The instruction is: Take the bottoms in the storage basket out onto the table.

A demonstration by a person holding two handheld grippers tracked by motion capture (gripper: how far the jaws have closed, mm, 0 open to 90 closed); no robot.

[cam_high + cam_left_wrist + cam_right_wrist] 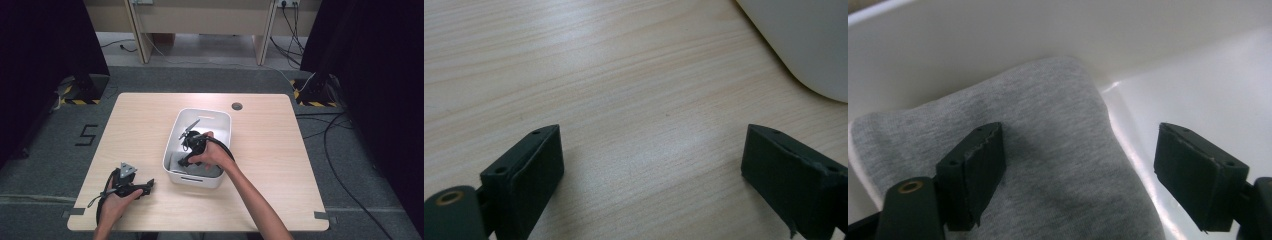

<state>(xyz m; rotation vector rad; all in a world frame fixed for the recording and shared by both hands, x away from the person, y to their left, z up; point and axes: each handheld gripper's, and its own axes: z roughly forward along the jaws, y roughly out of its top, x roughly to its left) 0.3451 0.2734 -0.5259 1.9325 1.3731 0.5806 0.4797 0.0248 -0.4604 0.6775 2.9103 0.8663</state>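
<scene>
Retrieval is just beginning: right tongs (1080,170), jaws apart, are hovering over the folded grey fabric (1048,150) lying ungrasped inside the white plastic bin (220,120), while left tongs (651,175) are resting open on the pale wooden surface (624,75).

A lab: black curtains (45,45) at nine and three o'clock, hazard tape (75,101), loose cables (340,150) on grey carpet.

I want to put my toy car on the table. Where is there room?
Bare wood lies right of the white bin, out to the table edge, and behind it near the round hole. The front left is taken by the left claw. Inside the bin it's crowded: grey cloth and the right claw.
</scene>
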